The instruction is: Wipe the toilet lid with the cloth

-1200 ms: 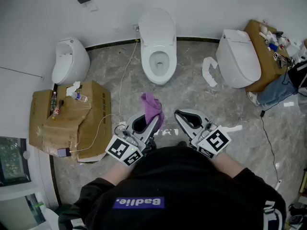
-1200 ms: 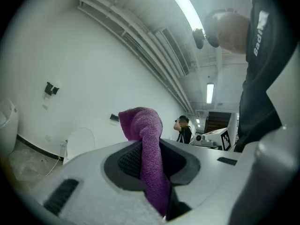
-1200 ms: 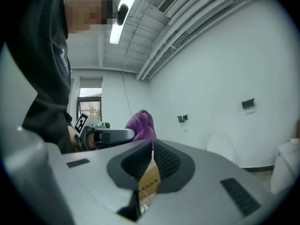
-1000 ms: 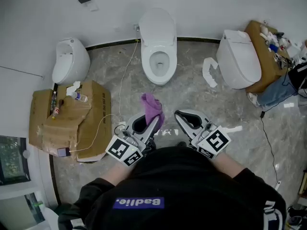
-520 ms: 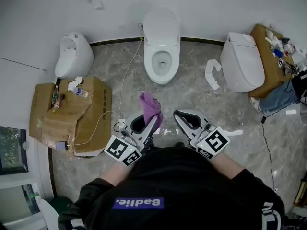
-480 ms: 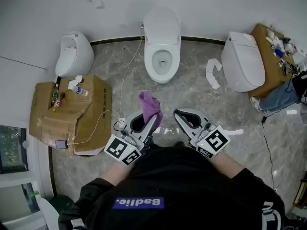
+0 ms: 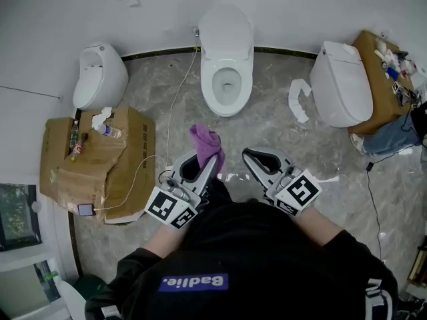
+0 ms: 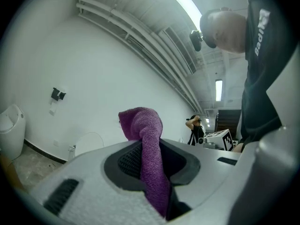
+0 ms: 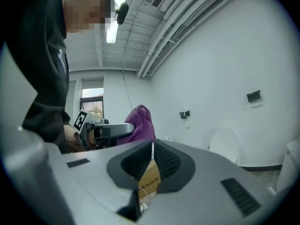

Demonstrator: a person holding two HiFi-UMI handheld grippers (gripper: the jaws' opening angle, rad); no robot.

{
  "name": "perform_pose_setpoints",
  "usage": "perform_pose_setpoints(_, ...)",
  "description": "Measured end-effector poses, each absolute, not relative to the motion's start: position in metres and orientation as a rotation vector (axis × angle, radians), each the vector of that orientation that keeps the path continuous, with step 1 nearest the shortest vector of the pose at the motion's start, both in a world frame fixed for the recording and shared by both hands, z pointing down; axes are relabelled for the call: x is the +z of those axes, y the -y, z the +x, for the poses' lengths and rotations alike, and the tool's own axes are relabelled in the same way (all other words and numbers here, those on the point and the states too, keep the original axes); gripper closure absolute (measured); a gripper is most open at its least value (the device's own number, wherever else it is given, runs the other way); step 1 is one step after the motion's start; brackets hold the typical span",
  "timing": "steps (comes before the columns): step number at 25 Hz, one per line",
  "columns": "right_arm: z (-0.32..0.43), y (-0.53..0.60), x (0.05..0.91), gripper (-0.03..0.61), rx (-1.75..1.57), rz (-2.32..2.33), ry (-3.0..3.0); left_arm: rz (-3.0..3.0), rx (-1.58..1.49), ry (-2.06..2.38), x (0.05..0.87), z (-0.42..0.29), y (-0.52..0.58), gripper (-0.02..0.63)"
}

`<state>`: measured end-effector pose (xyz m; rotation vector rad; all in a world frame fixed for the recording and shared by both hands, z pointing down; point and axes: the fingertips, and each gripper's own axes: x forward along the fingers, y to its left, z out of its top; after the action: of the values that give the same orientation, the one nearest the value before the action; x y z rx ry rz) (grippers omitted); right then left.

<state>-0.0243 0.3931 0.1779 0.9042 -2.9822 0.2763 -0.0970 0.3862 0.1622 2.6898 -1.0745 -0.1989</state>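
Note:
The white toilet (image 7: 225, 85) stands against the far wall with its lid (image 7: 225, 29) raised upright. My left gripper (image 7: 211, 160) is shut on a purple cloth (image 7: 207, 144), which sticks up from its tips, held over the floor well short of the bowl. In the left gripper view the cloth (image 8: 143, 125) rises between the jaws of the left gripper (image 8: 150, 144), with the lid (image 8: 89, 144) beyond. My right gripper (image 7: 255, 157) is beside it, shut with nothing held. The right gripper view shows the right gripper (image 9: 152, 146), the cloth (image 9: 140, 123) and the lid (image 9: 224, 144).
A cardboard box (image 7: 100, 159) with bottles on it lies at the left, a urinal (image 7: 97, 75) behind it. A second toilet (image 7: 340, 82) and a brown stand (image 7: 383, 65) sit at the right. A cable (image 7: 175, 105) and white paper (image 7: 299, 99) lie on the marble floor.
The head view has shifted slightly. Both grippers keep their pose, and the cloth stays clamped in the left one.

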Motion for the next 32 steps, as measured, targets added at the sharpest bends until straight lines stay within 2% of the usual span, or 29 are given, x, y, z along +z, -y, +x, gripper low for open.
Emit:
perform_pose_setpoints(17, -0.101, -0.218, 0.163, 0.543, 0.28, 1.16, 2.888, 2.785, -0.18, 0.847, 0.158, -0.169, -0.217, 0.529)
perform_pose_setpoints(32, -0.071, -0.128, 0.177, 0.543, 0.32, 1.073, 2.911, 2.756, -0.141, 0.941, 0.163, -0.143, -0.125, 0.529)
